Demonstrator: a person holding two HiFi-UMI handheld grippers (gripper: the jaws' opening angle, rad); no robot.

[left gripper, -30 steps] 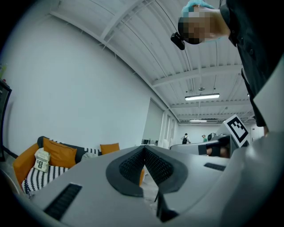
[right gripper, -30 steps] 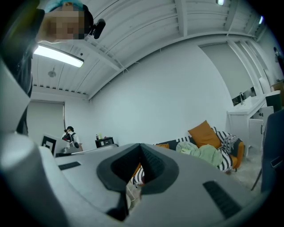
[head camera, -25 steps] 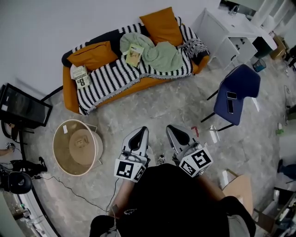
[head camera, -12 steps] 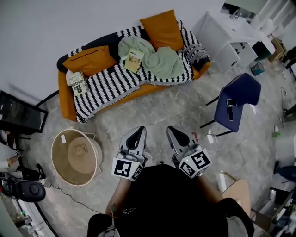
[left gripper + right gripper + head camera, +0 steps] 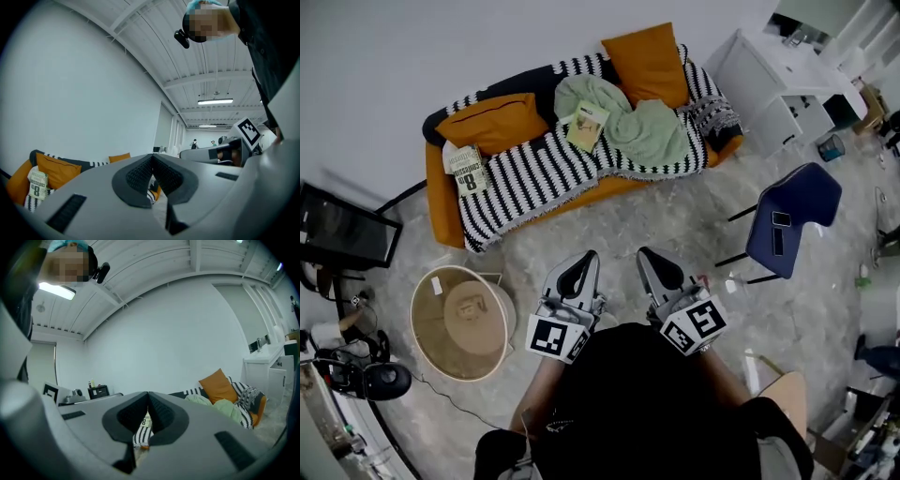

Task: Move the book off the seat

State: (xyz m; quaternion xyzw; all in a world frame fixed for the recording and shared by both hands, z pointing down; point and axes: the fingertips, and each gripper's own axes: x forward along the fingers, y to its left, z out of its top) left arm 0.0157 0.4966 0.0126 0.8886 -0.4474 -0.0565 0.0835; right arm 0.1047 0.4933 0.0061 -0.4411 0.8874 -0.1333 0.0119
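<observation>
Lying on sofa, centre: book, judged light, floppy paperback; pinch a free edge. Left gripper, right gripper: closed, empty.

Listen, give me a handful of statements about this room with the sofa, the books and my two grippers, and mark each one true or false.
1. One book lies at the left end of the sofa, a second book on the green cloth. True.
2. The right gripper holds a book. False: its jaws are together on nothing.
3. A blue chair stands right of the sofa. True.
4. The sofa is green. False: it is orange, under a striped blanket.
5. The left gripper rests on the sofa. False: it is held over the floor, apart from the sofa.
</observation>
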